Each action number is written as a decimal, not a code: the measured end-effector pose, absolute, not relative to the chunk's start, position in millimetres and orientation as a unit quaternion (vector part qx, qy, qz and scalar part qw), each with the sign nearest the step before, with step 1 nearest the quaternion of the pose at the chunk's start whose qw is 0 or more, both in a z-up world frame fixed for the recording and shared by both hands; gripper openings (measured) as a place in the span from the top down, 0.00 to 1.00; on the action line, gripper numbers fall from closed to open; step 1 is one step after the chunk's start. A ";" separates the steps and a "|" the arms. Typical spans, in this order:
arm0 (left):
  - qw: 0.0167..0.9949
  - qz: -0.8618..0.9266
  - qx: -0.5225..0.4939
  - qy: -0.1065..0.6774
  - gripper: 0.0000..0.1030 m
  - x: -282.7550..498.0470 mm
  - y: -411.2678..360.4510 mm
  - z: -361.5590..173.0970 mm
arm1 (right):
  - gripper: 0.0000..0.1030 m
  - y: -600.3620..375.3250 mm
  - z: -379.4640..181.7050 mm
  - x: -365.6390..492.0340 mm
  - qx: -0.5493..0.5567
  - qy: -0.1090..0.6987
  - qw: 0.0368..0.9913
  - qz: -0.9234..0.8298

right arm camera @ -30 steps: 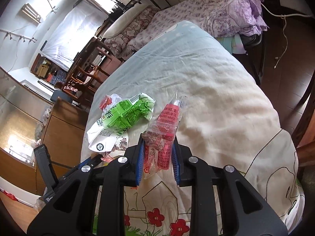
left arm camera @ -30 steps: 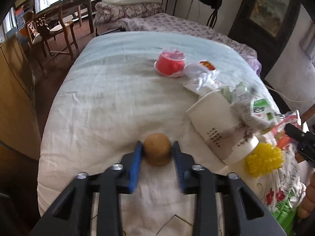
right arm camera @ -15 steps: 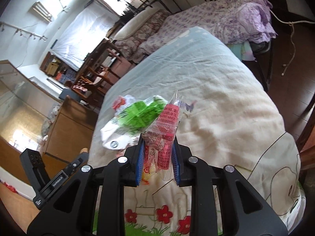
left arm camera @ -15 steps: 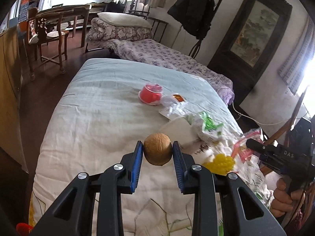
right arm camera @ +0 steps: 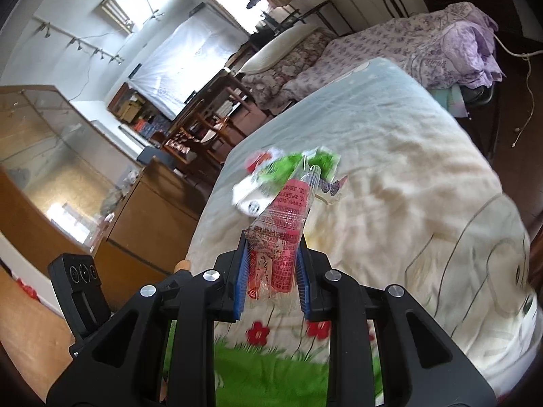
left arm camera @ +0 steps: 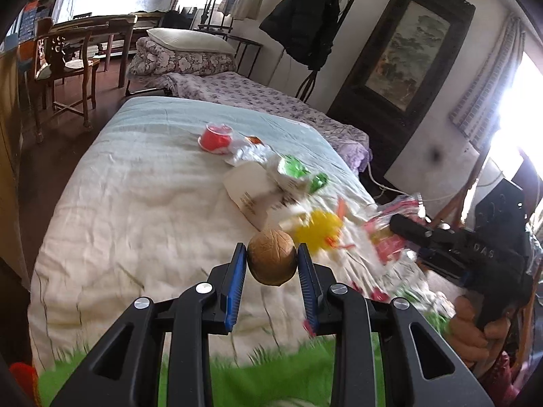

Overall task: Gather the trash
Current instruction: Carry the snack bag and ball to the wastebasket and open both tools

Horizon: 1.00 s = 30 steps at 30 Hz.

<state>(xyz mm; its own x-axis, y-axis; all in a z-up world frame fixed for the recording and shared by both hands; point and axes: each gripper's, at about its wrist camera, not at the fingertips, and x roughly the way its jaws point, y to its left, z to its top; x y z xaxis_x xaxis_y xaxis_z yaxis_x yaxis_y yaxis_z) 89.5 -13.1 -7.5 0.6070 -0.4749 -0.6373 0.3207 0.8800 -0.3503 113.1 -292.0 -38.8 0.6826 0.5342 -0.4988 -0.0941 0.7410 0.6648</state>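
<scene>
My left gripper [left arm camera: 271, 259] is shut on a brown walnut [left arm camera: 271, 257] and holds it above the near end of the bed. My right gripper [right arm camera: 271, 254] is shut on a red and clear plastic wrapper [right arm camera: 283, 230], lifted off the bed; it also shows at the right of the left wrist view [left arm camera: 404, 227]. On the bed lie a tipped white paper cup [left arm camera: 251, 190], a green and white wrapper [left arm camera: 295, 169], a red plastic cup [left arm camera: 215, 135], a crumpled clear wrapper [left arm camera: 247, 151] and a yellow spiky ball [left arm camera: 317, 229].
The bed [left arm camera: 135, 203] has a pale cover with grass and red flowers printed at its near end. A second bed [left arm camera: 258, 95] with a floral quilt stands behind. A wooden chair [left arm camera: 64, 68] and table stand at the far left, a wooden cabinet [right arm camera: 146, 217] beside the bed.
Both grippers have risen and drawn back from the bed with their loads. The walnut, on the cover a second ago, now hangs above it. The trash pile looks farther away.
</scene>
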 end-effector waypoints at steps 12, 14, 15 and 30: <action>0.902 -0.218 -0.089 0.362 0.70 22.2 -0.5 17.3 | 0.74 -262.8 -34.5 56.0 0.259 0.352 0.877 0.197; 0.906 -0.216 -0.089 0.352 0.70 14.2 4.0 26.7 | 0.74 -262.1 -25.0 50.5 0.260 0.346 0.878 0.204; 0.909 -0.215 -0.090 0.347 0.70 9.4 6.7 32.1 | 0.74 -261.2 -18.5 46.2 0.261 0.339 0.879 0.209; 0.933 -0.181 -0.119 0.287 0.70 -63.1 78.0 83.4 | 0.74 -227.5 54.1 -18.4 0.239 0.282 0.884 0.285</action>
<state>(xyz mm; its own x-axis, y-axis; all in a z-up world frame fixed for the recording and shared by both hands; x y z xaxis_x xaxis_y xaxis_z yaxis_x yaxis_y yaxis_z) -63.1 78.0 83.4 0.7691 -0.4070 -0.4927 0.2700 0.9058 -0.3266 -18.4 -227.5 54.1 0.6782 0.6392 -0.3625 -0.3699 0.7232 0.5832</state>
